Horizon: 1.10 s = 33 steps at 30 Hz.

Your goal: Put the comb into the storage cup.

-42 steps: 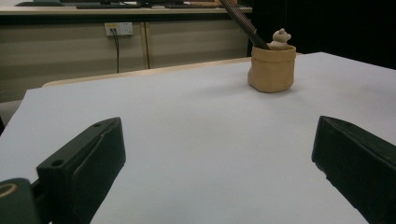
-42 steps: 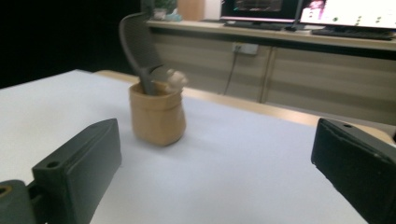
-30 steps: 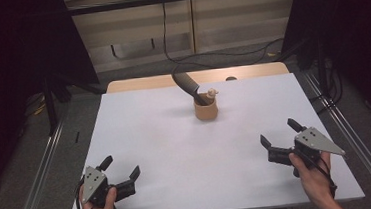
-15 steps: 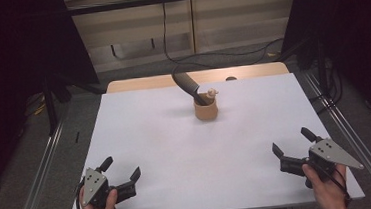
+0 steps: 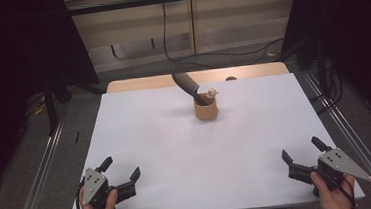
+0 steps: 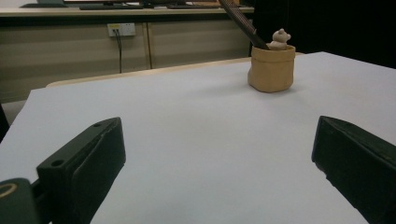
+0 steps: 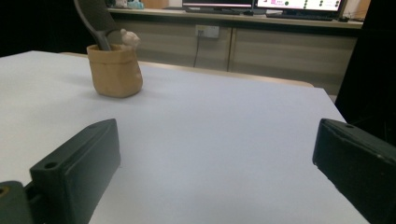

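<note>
Right gripper (image 5: 301, 151) had pulled back toward the person since the earlier frames, dropping from mid-right of the counter (image 5: 151, 137) to its 5 o'clock corner. Left gripper (image 5: 121, 169) had barely shifted, sat at 7 o'clock. Pouch unmoved.

Tan pouch (image 5: 206, 109) stood upright at about 12 o'clock on the white counter, just short of the far edge, well apart from both grippers. Soft rolled-looking rim, a bit slumped. A dark curved handle (image 5: 187, 84) stuck out of it, leaning up and away toward 11 o'clock in the high view. A small beige bear figure (image 5: 212, 92) poked above the rim, just beside the handle; touching or not, could not tell.

In the left gripper view the pouch (image 6: 272, 67) was at upper right, bear (image 6: 280, 39) on top, handle (image 6: 240, 21) running off the top edge. In the right gripper view the pouch (image 7: 115, 70) was at upper left, bear (image 7: 130, 38) at the rim, handle (image 7: 93, 21) behind it.

Left gripper fingers (image 6: 88, 163) were spread wide, nothing between them, bare counter under the gap. Right gripper fingers (image 7: 79, 172) were spread wide too, holding nothing. Both grippers sat low by the near edge, each held by a hand, pointing in toward the pouch.

Wooden tabletop strip (image 5: 146, 82) showed beyond the white sheet. Cabinets (image 7: 280, 46) and a wall socket (image 6: 120, 30) stood behind.
</note>
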Each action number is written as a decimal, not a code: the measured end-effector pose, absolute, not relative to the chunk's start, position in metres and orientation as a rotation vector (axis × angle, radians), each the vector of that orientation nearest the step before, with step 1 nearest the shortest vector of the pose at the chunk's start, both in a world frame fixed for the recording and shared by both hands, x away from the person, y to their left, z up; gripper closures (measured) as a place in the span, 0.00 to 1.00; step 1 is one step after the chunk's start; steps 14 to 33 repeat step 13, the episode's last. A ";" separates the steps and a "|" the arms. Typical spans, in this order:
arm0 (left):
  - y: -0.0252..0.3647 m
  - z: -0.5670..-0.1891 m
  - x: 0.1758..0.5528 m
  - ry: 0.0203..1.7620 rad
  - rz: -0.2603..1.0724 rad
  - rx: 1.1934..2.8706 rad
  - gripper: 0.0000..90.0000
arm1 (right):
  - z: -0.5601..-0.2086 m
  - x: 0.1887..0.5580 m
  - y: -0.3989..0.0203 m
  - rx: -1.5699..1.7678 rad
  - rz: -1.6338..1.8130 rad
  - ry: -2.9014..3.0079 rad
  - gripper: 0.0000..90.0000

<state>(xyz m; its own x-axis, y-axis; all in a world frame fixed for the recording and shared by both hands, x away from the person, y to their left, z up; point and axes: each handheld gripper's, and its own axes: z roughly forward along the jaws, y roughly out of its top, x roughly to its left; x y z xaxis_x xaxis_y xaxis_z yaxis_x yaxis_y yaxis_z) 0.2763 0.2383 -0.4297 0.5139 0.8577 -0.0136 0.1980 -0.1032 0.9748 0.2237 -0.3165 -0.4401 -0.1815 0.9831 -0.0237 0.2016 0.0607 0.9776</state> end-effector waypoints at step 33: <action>0.238 -0.431 0.279 0.927 0.697 1.607 0.03 | -0.441 0.231 -0.318 1.237 1.209 1.491 0.01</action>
